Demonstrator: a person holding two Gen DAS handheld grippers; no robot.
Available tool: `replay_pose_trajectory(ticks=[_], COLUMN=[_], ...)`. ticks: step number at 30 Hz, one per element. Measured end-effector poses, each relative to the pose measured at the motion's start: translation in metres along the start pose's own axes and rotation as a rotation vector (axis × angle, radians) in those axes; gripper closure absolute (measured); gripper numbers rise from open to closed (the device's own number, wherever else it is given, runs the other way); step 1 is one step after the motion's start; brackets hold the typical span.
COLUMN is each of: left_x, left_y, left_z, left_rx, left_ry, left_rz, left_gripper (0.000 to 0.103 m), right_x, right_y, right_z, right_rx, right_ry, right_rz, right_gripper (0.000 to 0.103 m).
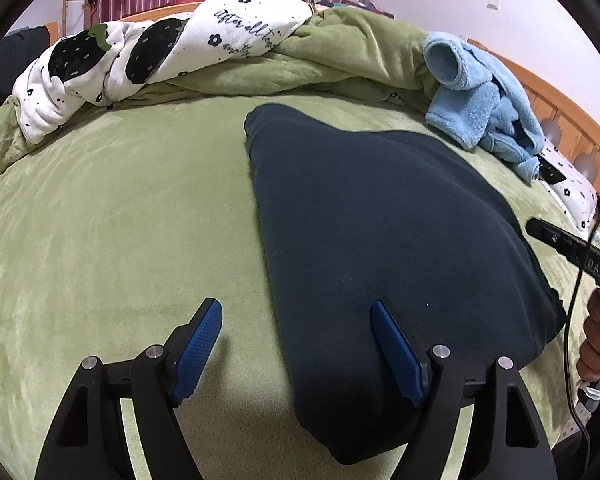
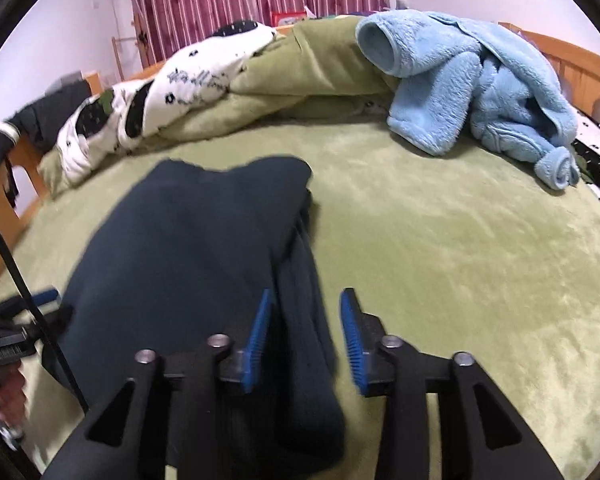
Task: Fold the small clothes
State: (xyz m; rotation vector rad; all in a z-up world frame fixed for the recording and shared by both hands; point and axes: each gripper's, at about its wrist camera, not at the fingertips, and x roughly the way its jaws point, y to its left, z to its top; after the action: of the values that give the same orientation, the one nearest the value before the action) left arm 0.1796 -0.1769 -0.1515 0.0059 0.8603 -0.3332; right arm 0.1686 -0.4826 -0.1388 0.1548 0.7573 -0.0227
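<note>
A dark navy garment [image 1: 380, 240] lies folded flat on the green bed cover [image 1: 120, 220]. In the left wrist view my left gripper [image 1: 296, 308] stands open over the garment's near left edge, one blue pad over the cover and the other over the cloth, neither pressing. In the right wrist view the same garment [image 2: 188, 240] shows a folded strip along its right side. My right gripper [image 2: 306, 296] is open, with that strip between its pads and a gap beside the right pad. A light blue fleece garment [image 2: 472, 92] lies crumpled at the back right.
A bunched green and white strawberry-print quilt [image 1: 160, 52] runs along the far side of the bed. A wooden bed frame [image 1: 556, 120] borders the right. A person's hand [image 1: 596, 344] holds the right gripper's handle, with a black cable [image 1: 572, 320] hanging beside it. Striped red curtains [image 2: 240, 0] hang behind.
</note>
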Motion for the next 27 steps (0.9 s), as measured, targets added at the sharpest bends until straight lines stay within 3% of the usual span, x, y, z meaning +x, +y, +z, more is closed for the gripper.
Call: replay_pose_trajectory(ticks=[4, 7, 11, 14, 22, 25, 27], left_x=[-0.002, -0.005, -0.009, -0.008, -0.009, -0.015, -0.019], left_y=[0.008, 0.018, 0.028, 0.034, 0.043, 0.041, 0.039], left_z=[0.006, 0.009, 0.010, 0.012, 0.011, 0.011, 0.010], left_rx=[-0.010, -0.030, -0.041, -0.045, -0.060, -0.046, -0.036], left_ry=[-0.005, -0.006, -0.012, -0.007, 0.011, 0.008, 0.002], left_rz=[0.009, 0.019, 0.029, 0.031, 0.032, 0.033, 0.030], left_gripper=[0.026, 0.026, 0.028, 0.028, 0.028, 0.028, 0.028], right_x=[0.011, 0.030, 0.061, 0.070, 0.088, 0.080, 0.071], right_y=[0.020, 0.036, 0.048, 0.052, 0.028, 0.030, 0.026], right_z=[0.013, 0.019, 0.022, 0.024, 0.025, 0.026, 0.025], right_rx=[-0.014, -0.041, -0.057, -0.082, 0.024, 0.007, 0.010], right_ry=[-0.004, 0.052, 0.134, 0.124, 0.171, 0.160, 0.142], right_rz=[0.037, 0.024, -0.026, -0.057, -0.047, -0.088, -0.089], right_gripper=[0.063, 0.063, 0.086, 0.093, 0.094, 0.078, 0.077])
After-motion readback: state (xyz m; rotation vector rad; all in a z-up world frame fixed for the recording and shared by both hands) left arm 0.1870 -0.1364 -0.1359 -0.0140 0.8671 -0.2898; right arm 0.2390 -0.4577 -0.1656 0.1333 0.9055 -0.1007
